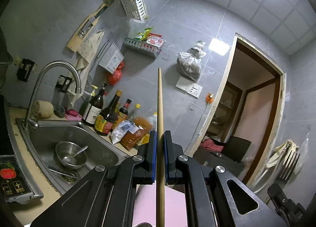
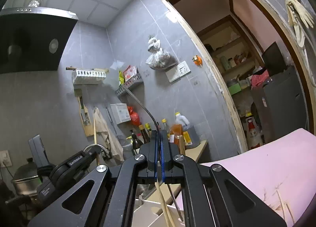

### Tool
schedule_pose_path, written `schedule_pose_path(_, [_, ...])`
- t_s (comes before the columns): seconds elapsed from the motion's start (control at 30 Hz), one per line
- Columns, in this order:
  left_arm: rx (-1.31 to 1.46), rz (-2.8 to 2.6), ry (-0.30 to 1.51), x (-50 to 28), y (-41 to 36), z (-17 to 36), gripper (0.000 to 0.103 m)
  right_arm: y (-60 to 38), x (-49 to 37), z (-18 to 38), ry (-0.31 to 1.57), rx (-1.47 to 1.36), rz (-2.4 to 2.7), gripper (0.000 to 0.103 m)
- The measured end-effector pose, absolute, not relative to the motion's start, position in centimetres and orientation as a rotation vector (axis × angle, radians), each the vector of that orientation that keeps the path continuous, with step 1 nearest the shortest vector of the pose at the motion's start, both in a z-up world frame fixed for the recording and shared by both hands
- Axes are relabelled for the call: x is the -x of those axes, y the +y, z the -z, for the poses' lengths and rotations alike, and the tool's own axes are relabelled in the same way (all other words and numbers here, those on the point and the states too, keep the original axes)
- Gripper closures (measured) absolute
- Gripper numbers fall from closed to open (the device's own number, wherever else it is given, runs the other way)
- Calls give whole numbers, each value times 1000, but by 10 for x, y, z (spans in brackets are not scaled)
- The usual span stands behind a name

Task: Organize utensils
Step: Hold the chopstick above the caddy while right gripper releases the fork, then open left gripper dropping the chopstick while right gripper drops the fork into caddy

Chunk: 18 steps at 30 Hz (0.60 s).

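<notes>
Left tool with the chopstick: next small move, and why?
Probably carry it toward the white holder on the wall. The left tool is shut on a wooden chopstick in mid-air, nothing placed yet, and that holder seems the likeliest spot for it.

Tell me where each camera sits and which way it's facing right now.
Left wrist: on the left claw, facing the sink and bottles; the claw shows shut on a chopstick, with a fork at the right edge.
Right wrist: on the right claw, facing the tiled wall and doorway; the claw shows shut on the fork's handle, the other claw's body lower left.
Shared: the hanging bag, wall socket, doorway.
</notes>
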State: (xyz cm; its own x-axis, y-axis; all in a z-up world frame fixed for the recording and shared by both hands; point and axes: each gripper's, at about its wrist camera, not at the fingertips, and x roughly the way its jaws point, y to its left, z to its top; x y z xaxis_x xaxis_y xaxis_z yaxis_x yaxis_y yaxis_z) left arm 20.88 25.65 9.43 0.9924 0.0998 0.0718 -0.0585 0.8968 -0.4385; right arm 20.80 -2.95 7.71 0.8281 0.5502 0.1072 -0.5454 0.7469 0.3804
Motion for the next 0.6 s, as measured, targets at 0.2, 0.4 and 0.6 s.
schedule_pose_path(0.2, [398,-134,-94,-208,240,-78,98,-21,-209,-67,44,-377,-584,102])
schedule_pose_path(0.4, [296,-103,-61,-200,219,-68,98,-16,-209,-54,105,-337,-557,100])
schedule_pose_path(0.6, [169,-48,46,-197,200,-59,98,-16,-209,-46,196,-308,-558,98])
